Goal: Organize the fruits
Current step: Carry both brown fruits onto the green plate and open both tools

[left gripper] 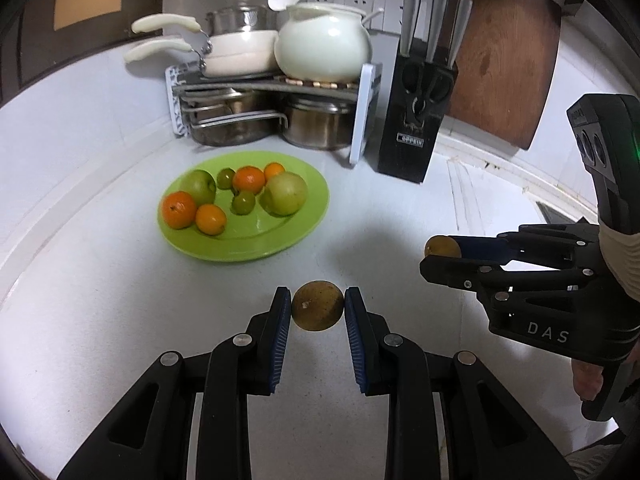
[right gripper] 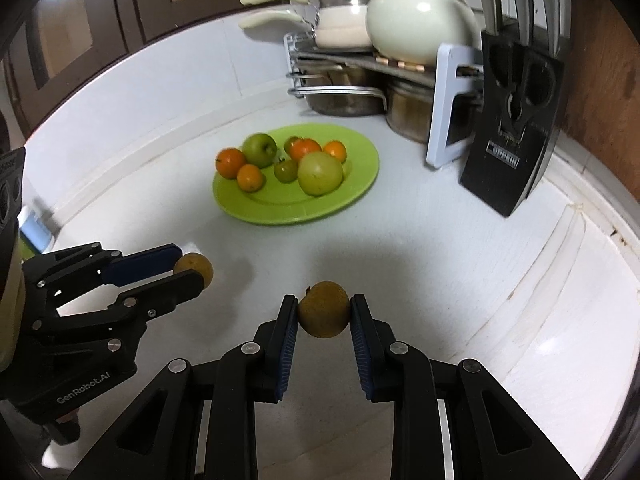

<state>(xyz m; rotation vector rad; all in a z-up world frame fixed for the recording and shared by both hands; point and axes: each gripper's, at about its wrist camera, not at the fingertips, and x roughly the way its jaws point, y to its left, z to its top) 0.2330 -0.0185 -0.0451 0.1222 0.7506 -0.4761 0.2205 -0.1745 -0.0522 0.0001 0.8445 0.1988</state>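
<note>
A small, round, brownish-yellow fruit (left gripper: 318,306) with a dull, speckled skin is being clamped between the ribbed blue pads of the left tool (left gripper: 318,312), and it is being held clear above the white counter (left gripper: 120,300). A second brown fruit (right gripper: 324,309) of the same round shape, with a small stem nub on top, is being gripped in the same way by the right tool (right gripper: 324,316), whose pads are pressing on both of its sides. Each tool is being seen from the other's camera as a black, hinged plastic linkage with metal pivot pins.

Beyond the two held fruits, a glossy lime-green plate (left gripper: 280,240) is lying on the counter. On it, four smooth oranges (left gripper: 178,209), two large pale-green apples (left gripper: 285,193) and two small dark-green fruits (left gripper: 244,202) are being carried in a loose cluster.

Behind the plate, a wire-and-plastic rack (left gripper: 276,88) is standing in the corner. Its upper shelf is being occupied by a rounded cream ceramic pot (left gripper: 324,46) and cream pans with long handles (left gripper: 240,54), while steel pots (left gripper: 316,126) are being stored below. Just to the right, a black knife block (left gripper: 416,120) with steel-handled knives and scissors is standing, and a brown wooden board (left gripper: 504,60) is leaning against the wall behind it.
</note>
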